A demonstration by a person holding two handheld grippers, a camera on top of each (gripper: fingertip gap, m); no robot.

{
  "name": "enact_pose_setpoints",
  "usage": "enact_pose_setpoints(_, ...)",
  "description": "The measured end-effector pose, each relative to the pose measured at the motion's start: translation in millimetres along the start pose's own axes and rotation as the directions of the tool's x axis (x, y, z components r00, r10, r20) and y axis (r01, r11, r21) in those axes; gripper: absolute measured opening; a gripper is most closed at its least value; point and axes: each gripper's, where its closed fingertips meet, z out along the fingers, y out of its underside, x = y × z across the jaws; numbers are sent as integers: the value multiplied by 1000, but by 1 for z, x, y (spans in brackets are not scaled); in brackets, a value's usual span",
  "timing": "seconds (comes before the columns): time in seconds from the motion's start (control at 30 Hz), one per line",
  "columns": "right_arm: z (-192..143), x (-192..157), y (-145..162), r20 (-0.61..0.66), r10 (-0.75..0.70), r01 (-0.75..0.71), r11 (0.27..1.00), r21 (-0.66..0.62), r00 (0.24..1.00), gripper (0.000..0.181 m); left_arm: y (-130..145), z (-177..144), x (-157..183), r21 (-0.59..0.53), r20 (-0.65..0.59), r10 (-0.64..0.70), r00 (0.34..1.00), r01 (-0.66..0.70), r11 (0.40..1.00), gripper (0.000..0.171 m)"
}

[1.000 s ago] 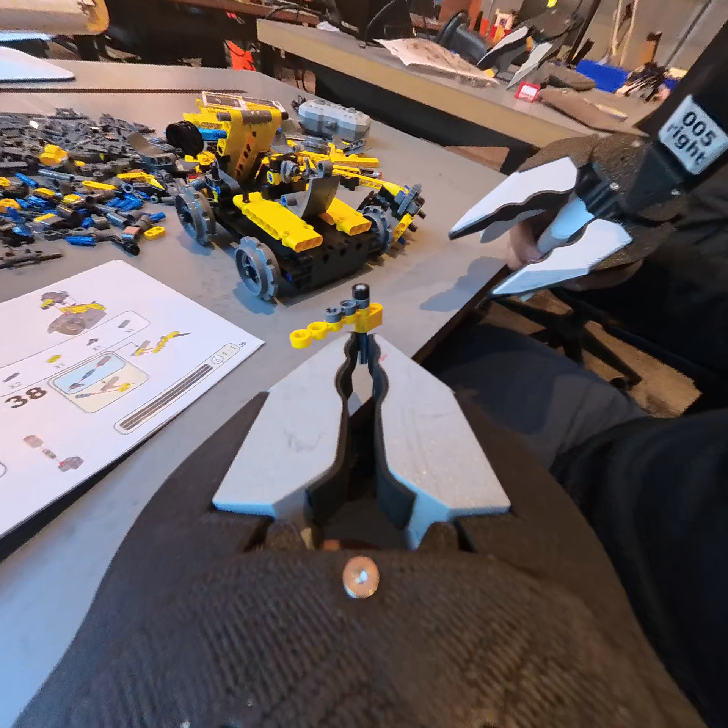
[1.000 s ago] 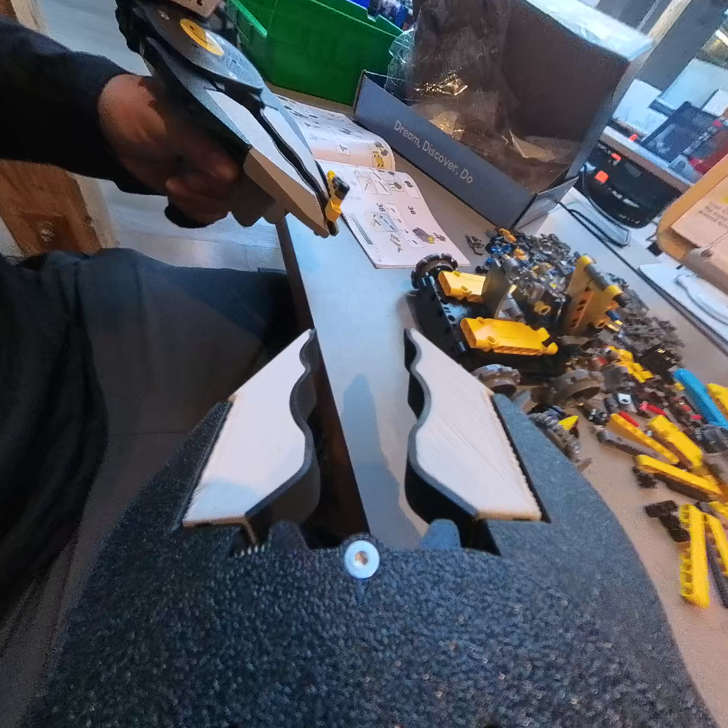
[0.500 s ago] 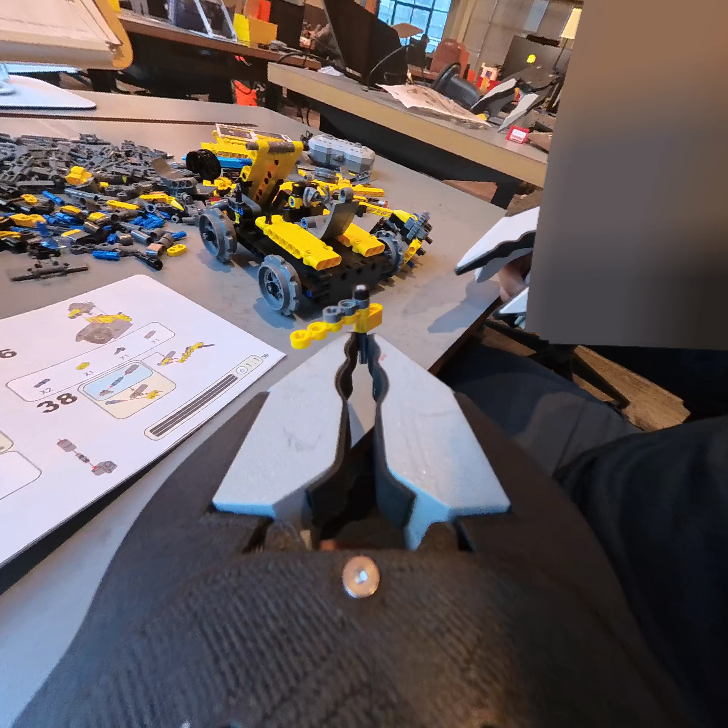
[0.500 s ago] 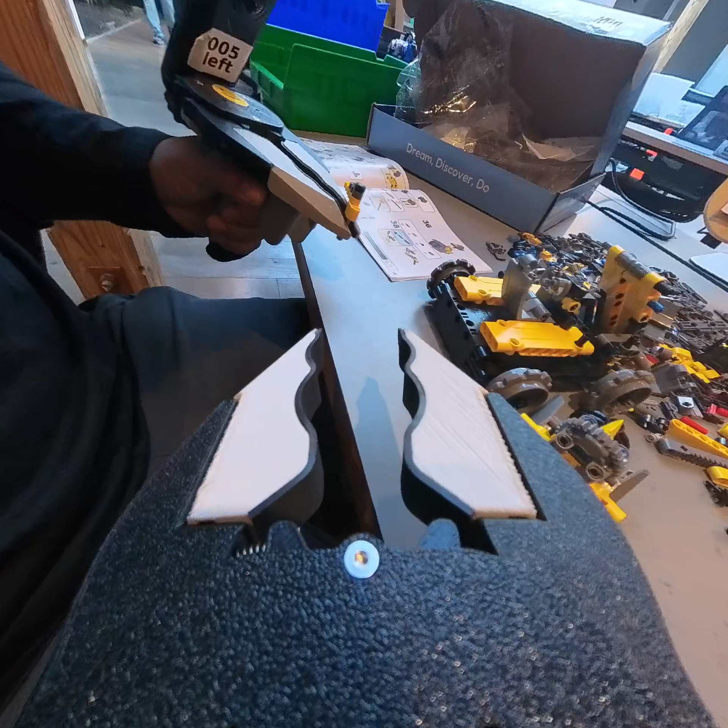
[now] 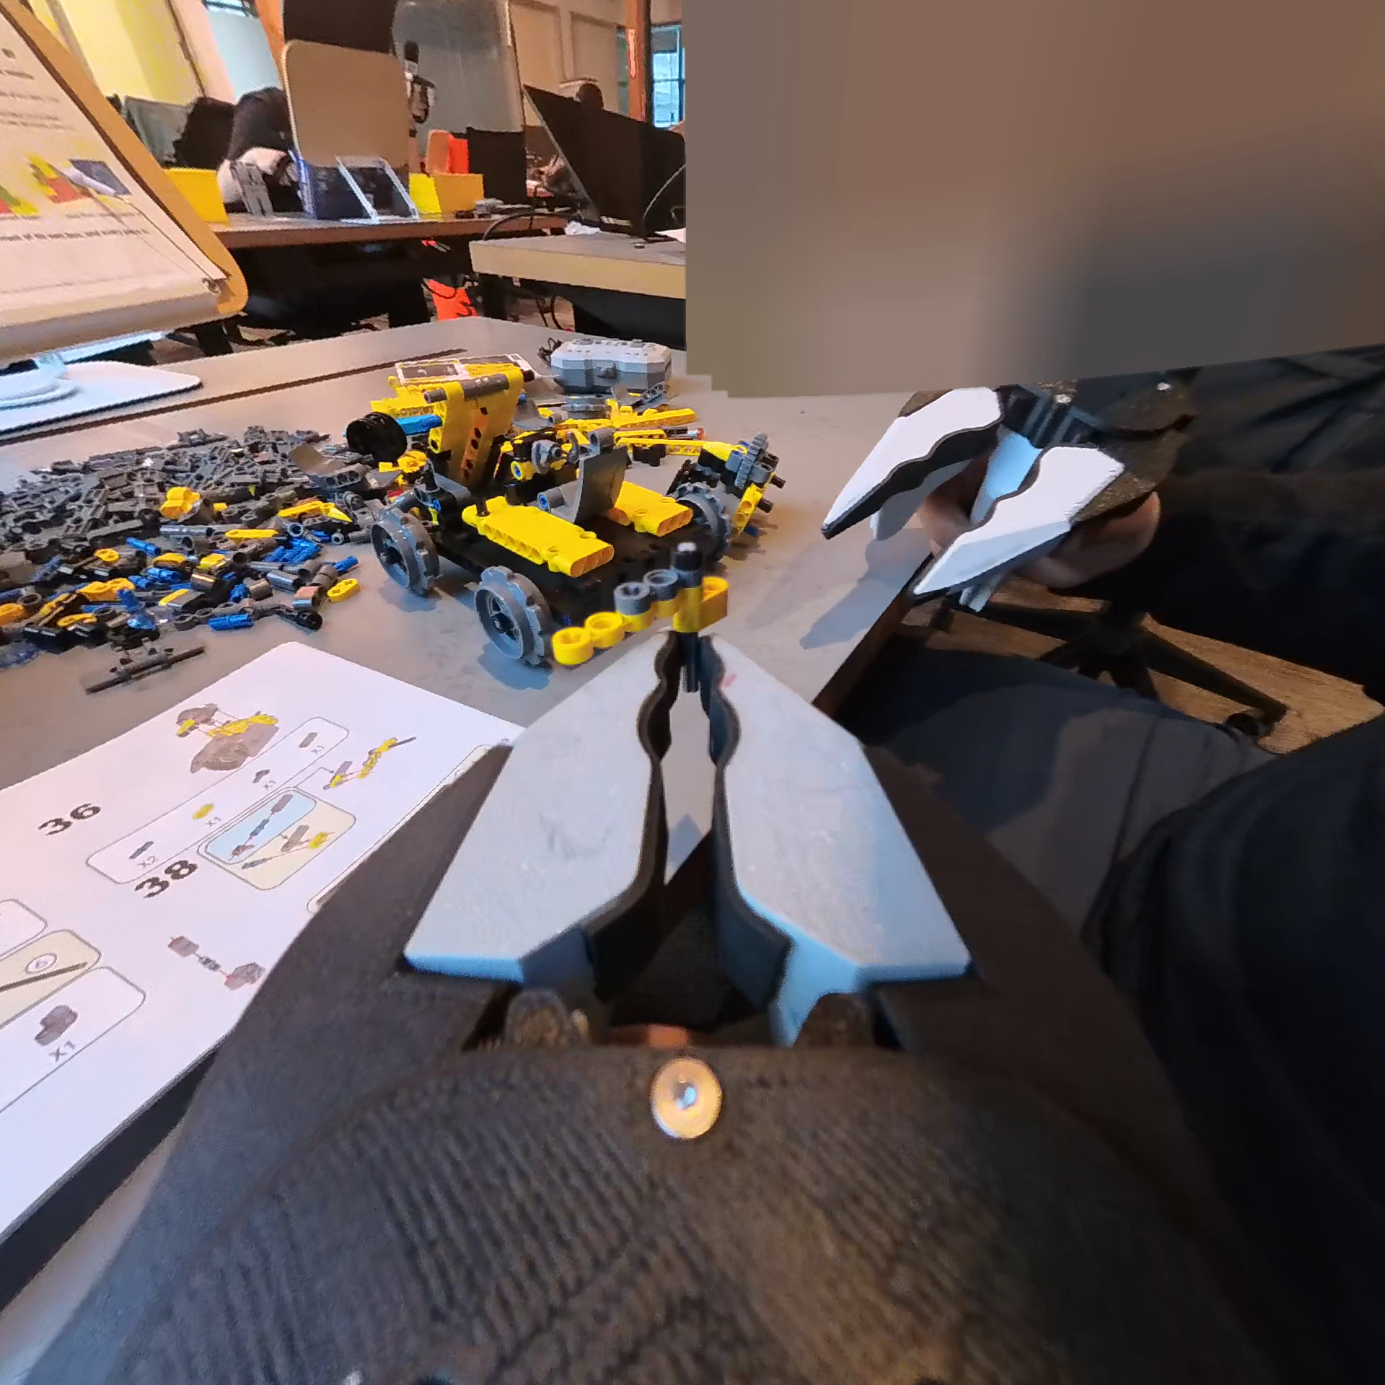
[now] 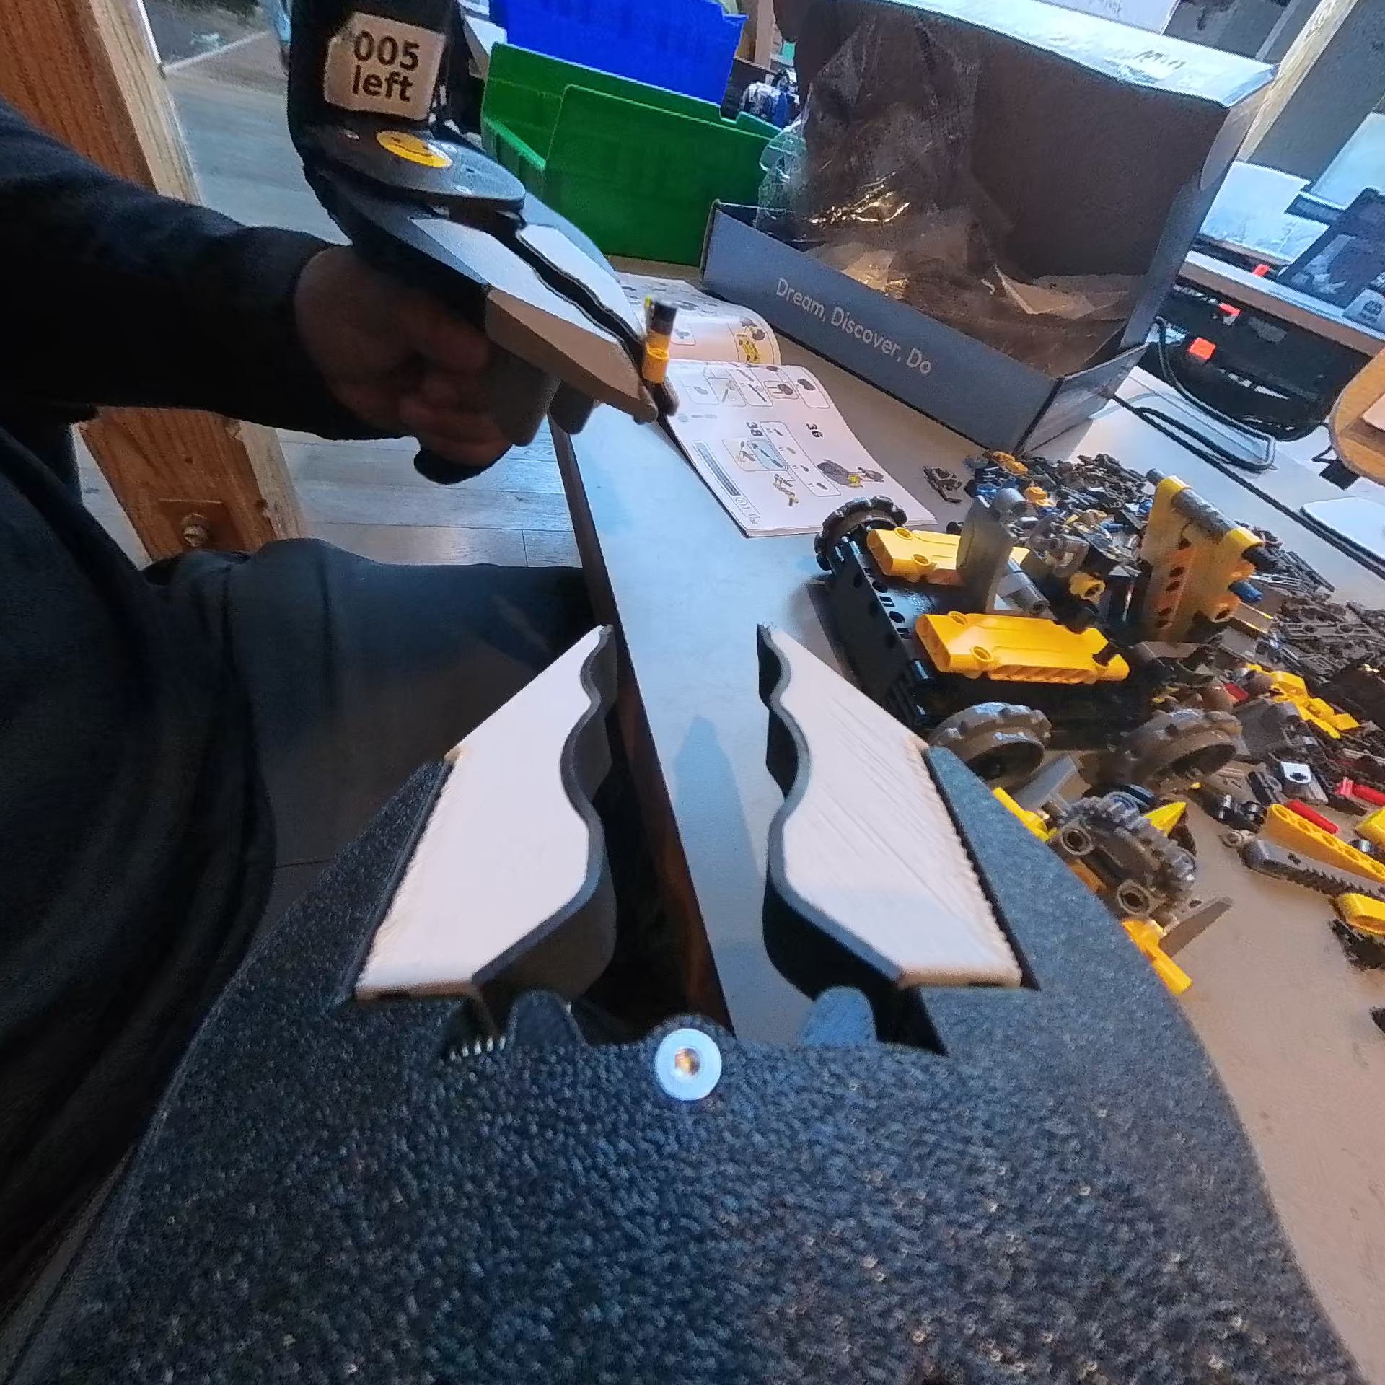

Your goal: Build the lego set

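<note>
My left gripper (image 5: 686,646) is shut on a small yellow and grey brick assembly (image 5: 644,607), pinched by its black axle and held above the table's near edge. It also shows in the right wrist view (image 6: 650,390), held up at the upper left with the assembly (image 6: 657,345). My right gripper (image 6: 686,656) is open and empty over the table edge; in the left wrist view it (image 5: 877,558) hangs at the right. A half-built yellow and black vehicle (image 5: 554,517) (image 6: 1004,637) stands on the grey table (image 5: 794,599).
An open instruction booklet (image 5: 210,817) (image 6: 779,442) lies at the near left. Several loose yellow, blue and grey parts (image 5: 150,524) (image 6: 1289,794) are spread beyond the vehicle. A dark cardboard box (image 6: 974,240) and green bins (image 6: 622,172) stand at the table's far end. One gripper's finger ends stand about 10 cm off the other's.
Both grippers have tilted upward and risen a little, so more of the room shows. The left keeps its hold on the assembly; the right stays open.
</note>
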Motion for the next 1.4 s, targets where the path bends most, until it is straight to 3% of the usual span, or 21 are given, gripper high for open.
enact_pose_setpoints(0.2,0,0,0,-1,5,-5,1000,0,1000,37,18,7,-6,-91,9,-118,993,118,989,3)
enact_pose_setpoints(0.5,0,2,-1,-6,16,-16,1000,2,1000,37,19,11,1,-94,-13,-139,990,137,986,3)
enact_pose_setpoints(0.7,2,4,1,-37,-9,9,1000,-14,999,41,17,20,16,-107,-74,-332,940,324,940,3)
enact_pose_setpoints(0.87,3,3,2,-42,-29,28,999,-23,999,42,21,20,15,-123,-60,-309,949,300,946,3)
enact_pose_setpoints(1.17,9,0,0,-64,-72,69,997,-46,995,57,19,24,22,-125,-86,-427,900,416,901,3)
enact_pose_setpoints(1.4,22,-11,-8,-77,-165,159,985,-70,983,58,25,27,34,-167,-107,-421,901,401,901,3)
